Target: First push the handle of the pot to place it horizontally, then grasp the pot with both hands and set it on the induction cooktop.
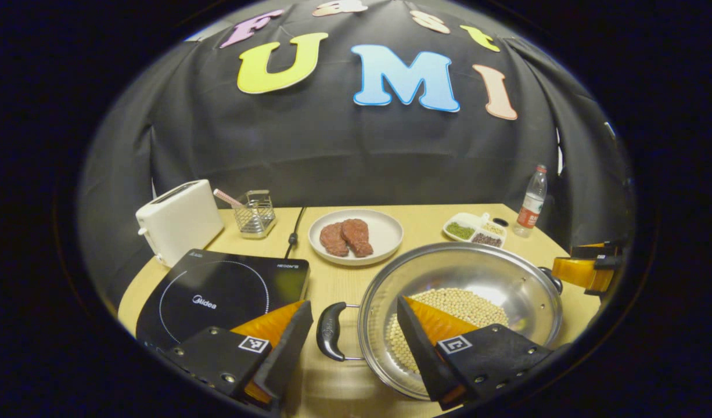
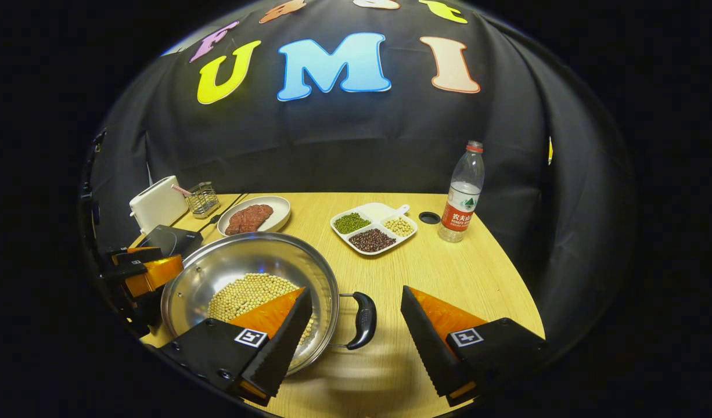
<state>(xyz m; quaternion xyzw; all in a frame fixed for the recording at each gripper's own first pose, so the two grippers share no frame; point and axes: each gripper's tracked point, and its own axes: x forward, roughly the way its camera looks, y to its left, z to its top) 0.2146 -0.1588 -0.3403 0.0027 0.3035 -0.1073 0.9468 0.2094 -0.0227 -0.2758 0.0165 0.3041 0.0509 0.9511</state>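
Note:
A steel pot (image 1: 478, 273) with soybeans in it stands on the wooden table (image 1: 425, 223), right of the black induction cooktop (image 1: 216, 296). Its black left handle (image 1: 331, 331) lies between the fingers of my left gripper (image 1: 353, 351), which is open; the right finger reaches over the pot's rim. In the right gripper view the pot (image 2: 240, 261) sits at lower left, and its black right handle (image 2: 363, 320) lies between the spread fingers of my open right gripper (image 2: 353, 348). Each handle sticks out sideways. The left gripper (image 2: 141, 273) shows at the pot's far side, the right gripper (image 1: 588, 270) likewise.
Behind the cooktop stand a white toaster (image 1: 176, 220) and a wire basket (image 1: 255, 215), with a black cord (image 1: 295, 229) beside them. A plate of raw meat (image 1: 356, 235), a divided dish of beans (image 2: 373, 227) and a water bottle (image 2: 463, 194) stand behind the pot.

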